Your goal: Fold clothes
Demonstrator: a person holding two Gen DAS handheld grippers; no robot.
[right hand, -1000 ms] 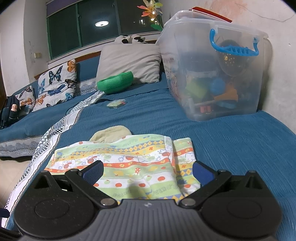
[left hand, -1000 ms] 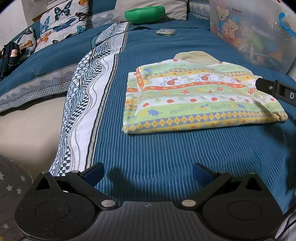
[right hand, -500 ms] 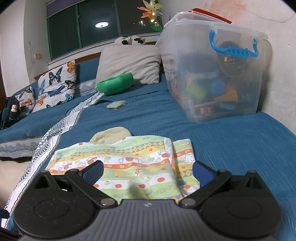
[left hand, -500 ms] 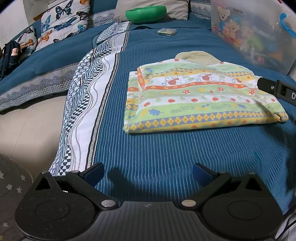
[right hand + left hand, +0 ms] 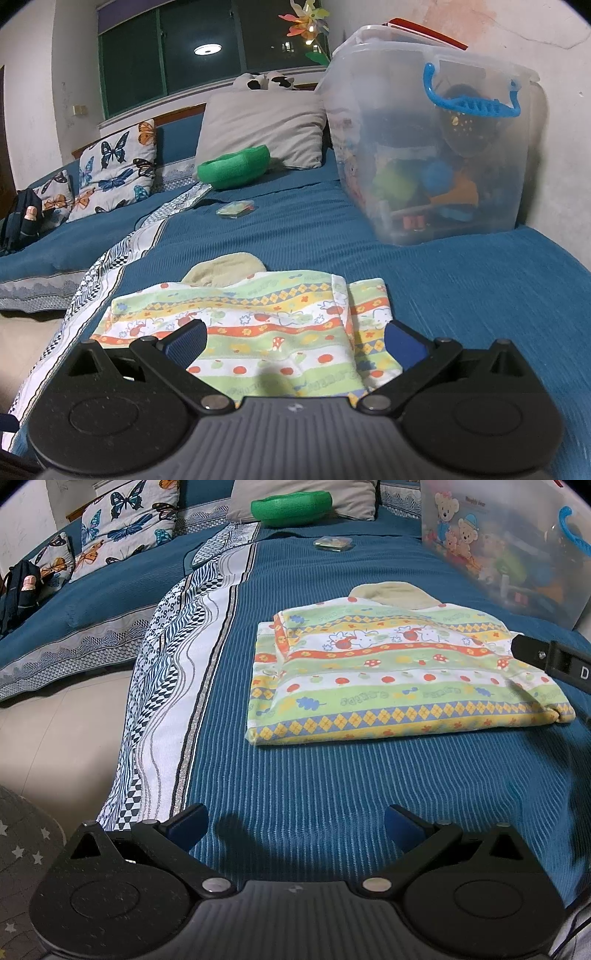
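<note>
The folded garment (image 5: 402,679) lies flat on the blue ribbed bedspread as a neat rectangle, printed in pale green, white, orange and yellow bands with mushrooms, apples, rabbits and a diamond border. One narrower layer shows along its left edge under the top fold, and a plain beige piece (image 5: 393,592) peeks out from beneath its far edge, touching it

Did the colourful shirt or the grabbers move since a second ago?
Barely. The left gripper drifted slightly; nothing was grabbed or let go. The folded shirt lies in the same spot on the bed, and the right gripper hangs open over it as before.
</note>
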